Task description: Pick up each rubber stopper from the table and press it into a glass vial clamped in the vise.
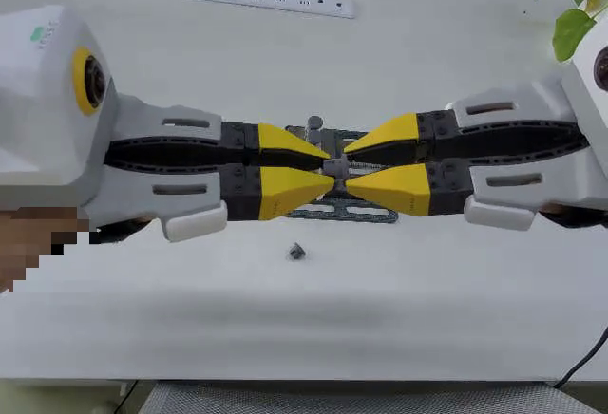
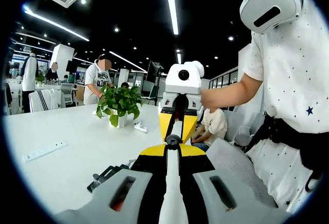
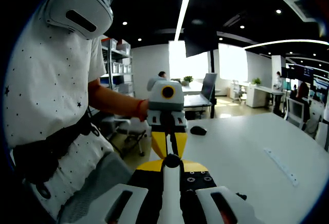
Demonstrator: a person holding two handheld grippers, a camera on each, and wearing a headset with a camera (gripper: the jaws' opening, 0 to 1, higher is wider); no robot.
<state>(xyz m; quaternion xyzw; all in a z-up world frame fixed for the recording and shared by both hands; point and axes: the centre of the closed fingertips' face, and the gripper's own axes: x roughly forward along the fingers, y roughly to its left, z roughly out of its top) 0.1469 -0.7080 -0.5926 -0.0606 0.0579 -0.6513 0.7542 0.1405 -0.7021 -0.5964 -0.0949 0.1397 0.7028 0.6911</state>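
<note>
The left gripper [image 1: 330, 168] and right gripper [image 1: 346, 167] meet tip to tip above the one vise [image 1: 353, 211], both sets of jaws narrow round one small grey piece [image 1: 336, 164]; I cannot tell which grips it; one rubber stopper [image 1: 297, 252] lies loose on the bench [image 1: 399, 291], nearer; probably light, soft, grippy; pinch its sides.

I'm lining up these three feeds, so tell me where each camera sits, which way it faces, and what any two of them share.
Head view: on the headset, looking down at the table; the left gripper and right gripper meet tip to tip.
Left gripper view: rides the left gripper, faces the right gripper; the person's torso at right.
Right gripper view: rides the right gripper, faces the left one; torso at left.
Shared: both gripper views show the headset.
</note>
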